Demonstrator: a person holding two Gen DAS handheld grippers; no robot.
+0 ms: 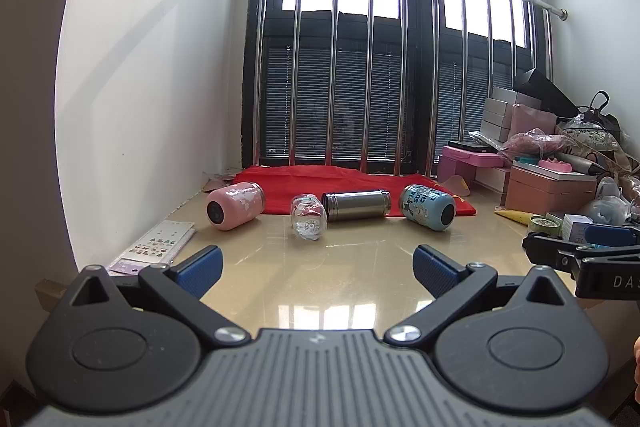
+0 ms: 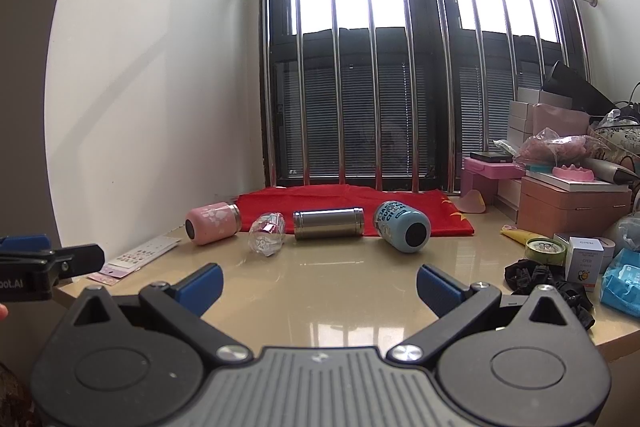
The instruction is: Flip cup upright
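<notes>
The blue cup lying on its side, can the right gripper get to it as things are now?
Probably yes. The right gripper is open and holds nothing, and only bare tabletop lies between it and the blue cup. The steel cup lies close on the cup's left, but its right side looks free.

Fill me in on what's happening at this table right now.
A person holds a claw in each hand, and both the left claw and right claw hang open over the near edge of the table, gripping nothing. Four cups lie on their sides in a row ahead: a pink cup, a clear cup, a steel cup and a blue cup. None has been stood upright yet.
</notes>
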